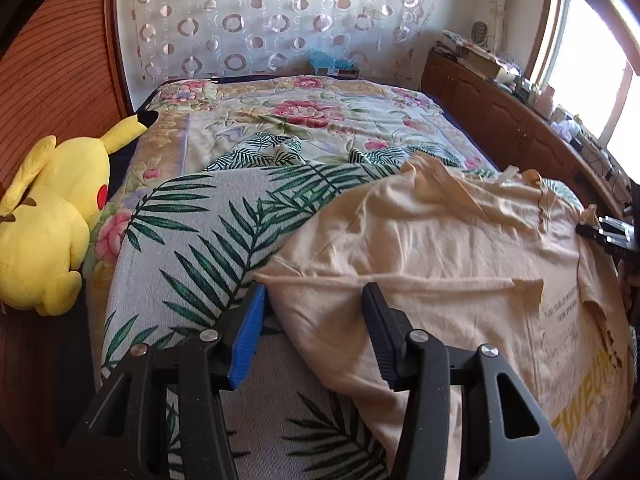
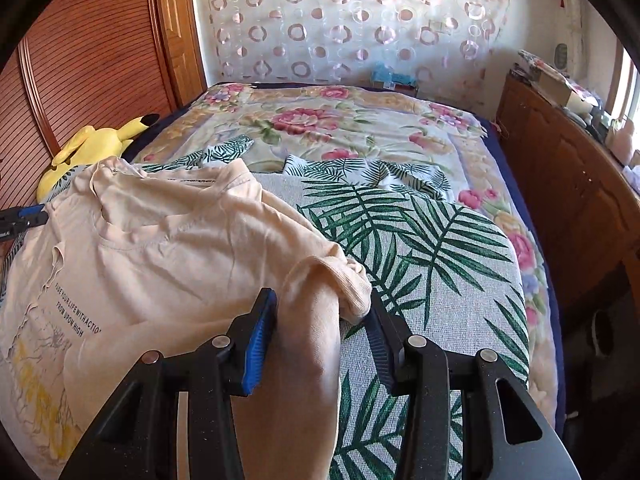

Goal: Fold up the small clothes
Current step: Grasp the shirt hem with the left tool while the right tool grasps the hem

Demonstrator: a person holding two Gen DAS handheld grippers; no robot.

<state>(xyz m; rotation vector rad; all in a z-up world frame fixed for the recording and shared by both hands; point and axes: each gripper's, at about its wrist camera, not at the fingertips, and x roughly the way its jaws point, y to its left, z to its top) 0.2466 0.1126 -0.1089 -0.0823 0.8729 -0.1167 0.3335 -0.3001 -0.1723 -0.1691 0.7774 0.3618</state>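
Cream T-shirt (image 1: 420, 248) spread on palm-leaf board (image 1: 192, 240) across bed (image 1: 304, 116), print side toward me, ready for fold.

My left claw (image 1: 314, 300) half-open, straddling shirt's side edge; pads not pressing yet, prob. lining up pinch.

My right claw (image 2: 322, 312) around bunched sleeve (image 2: 320, 300); looks clamped, tho right pad contact unclear. Holding so sleeve can fold inward.

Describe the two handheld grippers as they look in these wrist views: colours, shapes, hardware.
Both match. The left gripper and right gripper are matte black, grainy plastic frames with triangular cut-outs and round silver pivot bolts. Each has two flat, ribbed fingers: one with a bright blue pad, the other black. No cables or sleeves are visible.
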